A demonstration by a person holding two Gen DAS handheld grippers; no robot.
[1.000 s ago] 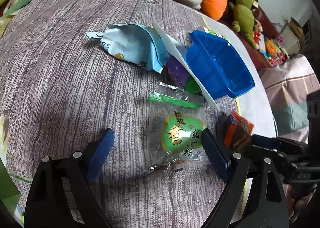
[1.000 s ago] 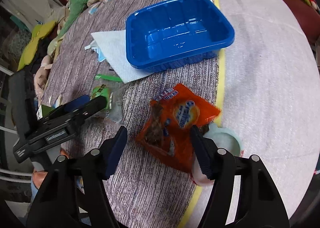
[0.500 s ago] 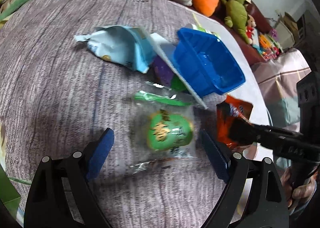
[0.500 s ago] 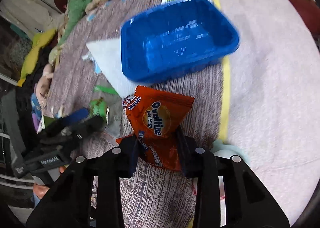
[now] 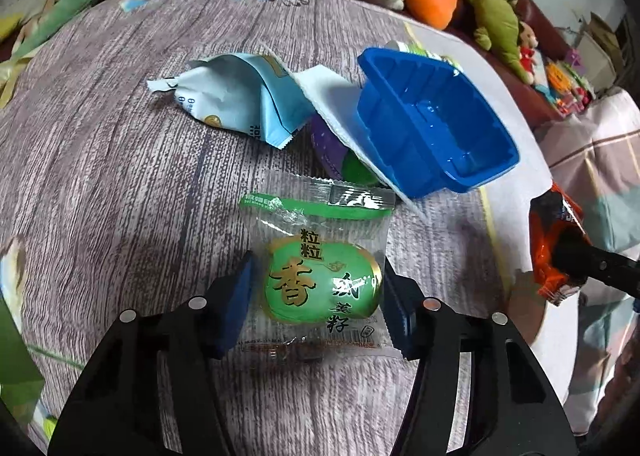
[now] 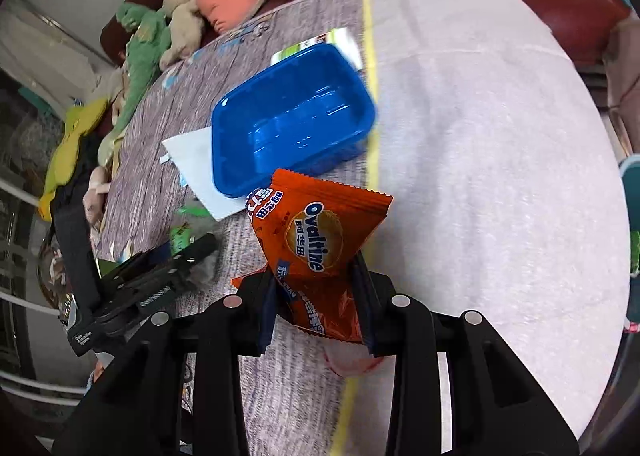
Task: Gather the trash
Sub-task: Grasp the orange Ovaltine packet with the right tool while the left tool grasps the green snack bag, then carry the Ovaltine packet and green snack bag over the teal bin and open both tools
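In the left wrist view, a clear seed packet with a green label (image 5: pixel 320 276) is being bracketed by the left gripper (image 5: pixel 316 302), whose blue pads are standing at the packet's two side edges; whether they are truly pinching the film cannot be told. Ahead of the fingers and to their right, a blue plastic tray (image 5: pixel 432 127) is being propped on a white paper sheet (image 5: pixel 332 95), with a pale blue torn pouch (image 5: pixel 236 99) lying ahead to the left and a purple-and-green wrapper (image 5: pixel 336 151) tucked under the paper. The slippery film could be squeezed out sideways if the pads are being closed only on its loose margins.

In the right wrist view, an orange Ovaltine sachet (image 6: pixel 320 240) is being clamped by the right gripper (image 6: pixel 316 296), jaws drawn in on its lower half and its top standing free above the fingers. The tray (image 6: pixel 292 119) is lying ahead, slightly left. Since only crumpled foil is being held, the sachet could be dropped short of the tray if swung quickly.
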